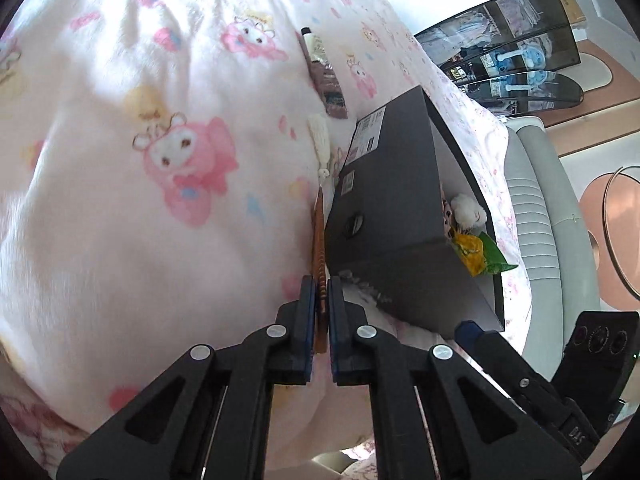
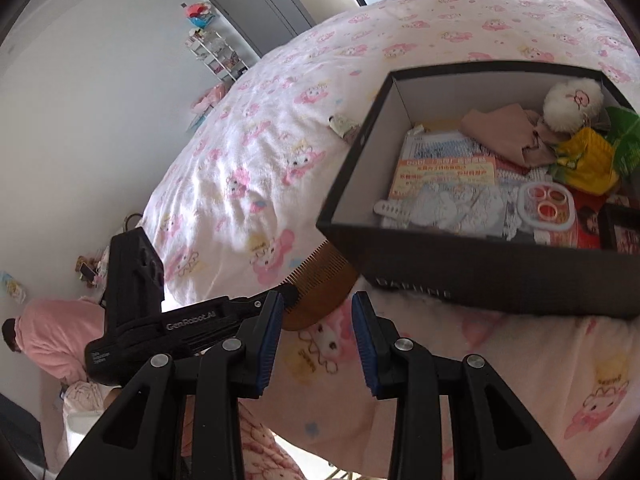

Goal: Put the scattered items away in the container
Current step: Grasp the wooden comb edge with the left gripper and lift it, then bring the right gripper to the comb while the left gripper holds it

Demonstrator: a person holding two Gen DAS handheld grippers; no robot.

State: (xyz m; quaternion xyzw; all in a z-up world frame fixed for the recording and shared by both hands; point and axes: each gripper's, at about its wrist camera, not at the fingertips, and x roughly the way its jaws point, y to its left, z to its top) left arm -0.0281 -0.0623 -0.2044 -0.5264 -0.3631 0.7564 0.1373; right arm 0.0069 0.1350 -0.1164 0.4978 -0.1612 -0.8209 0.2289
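Observation:
A black cardboard box (image 2: 460, 276) sits on a pink cartoon-print bed and holds several items: a white plush (image 2: 572, 104), a yellow and green toy, papers and a tape case. It also shows in the left wrist view (image 1: 384, 208). My left gripper (image 1: 321, 296) is shut on a brown wooden comb (image 1: 318, 240) held edge-on beside the box's corner. In the right wrist view the comb (image 2: 320, 284) lies against the box's near left corner, with the left gripper on it. My right gripper (image 2: 316, 312) is open and empty, just below the comb.
A white tassel (image 1: 320, 142), a dark patterned packet (image 1: 330, 88) and a marker pen (image 1: 307, 40) lie on the bed beyond the box. The small packet shows left of the box in the right wrist view (image 2: 344, 124). A grey bed frame (image 1: 536, 220) borders the bed.

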